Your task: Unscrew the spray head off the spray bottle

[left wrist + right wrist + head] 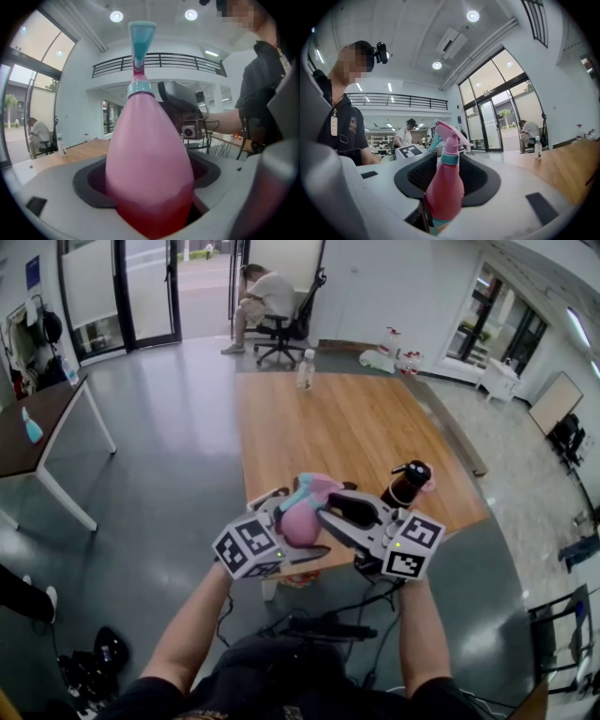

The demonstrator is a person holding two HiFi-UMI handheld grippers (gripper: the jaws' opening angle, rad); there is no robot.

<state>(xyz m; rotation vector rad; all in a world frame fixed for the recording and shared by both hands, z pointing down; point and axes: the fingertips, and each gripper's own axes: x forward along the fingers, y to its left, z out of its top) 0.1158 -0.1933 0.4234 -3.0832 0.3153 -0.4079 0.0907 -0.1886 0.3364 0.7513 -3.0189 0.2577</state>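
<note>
Now, at the near end of the table [356, 427], your left gripper [298, 524] clamps the bottle [150, 168] by its fat body, long axis running up and away from you. Your right gripper [443, 206] stands wide around the lower part, so the head [449, 133] lies above its jaws.

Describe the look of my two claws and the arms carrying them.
The left claw and right claw look alike: pale grey moulded shells with a black padded recess around the jaws. The left cube and right cube bear black-and-white square markers. The forearms are bare below a black short-sleeved top.
</note>
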